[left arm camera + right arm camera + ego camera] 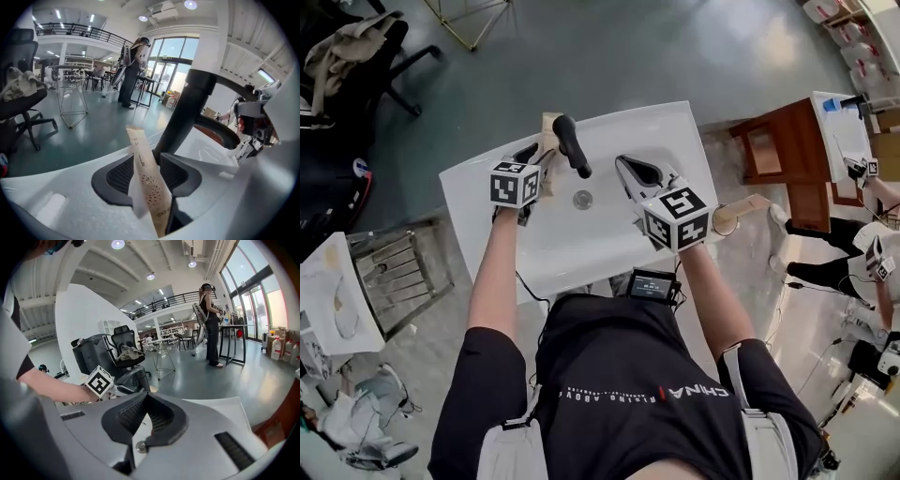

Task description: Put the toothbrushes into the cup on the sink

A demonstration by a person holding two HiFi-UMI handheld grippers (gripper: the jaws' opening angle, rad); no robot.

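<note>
A toothbrush in a tan paper wrapper [549,131] stands upright between the jaws of my left gripper [534,155], just left of the black faucet [570,142] on the white sink [656,122]. In the left gripper view the wrapper [145,183] leans by the right pad with a gap at the left pad; the left gripper [145,161] is open. My right gripper [628,167] hovers over the basin right of the drain [582,199], its tips together and nothing in it. A tan cup [736,214] sits at the sink's right edge, beside my right gripper.
A wire rack [394,272] stands left of the sink and a brown wooden table [787,150] to its right. A black office chair [356,56] is at the far left. Another person [853,244] with grippers works at the right.
</note>
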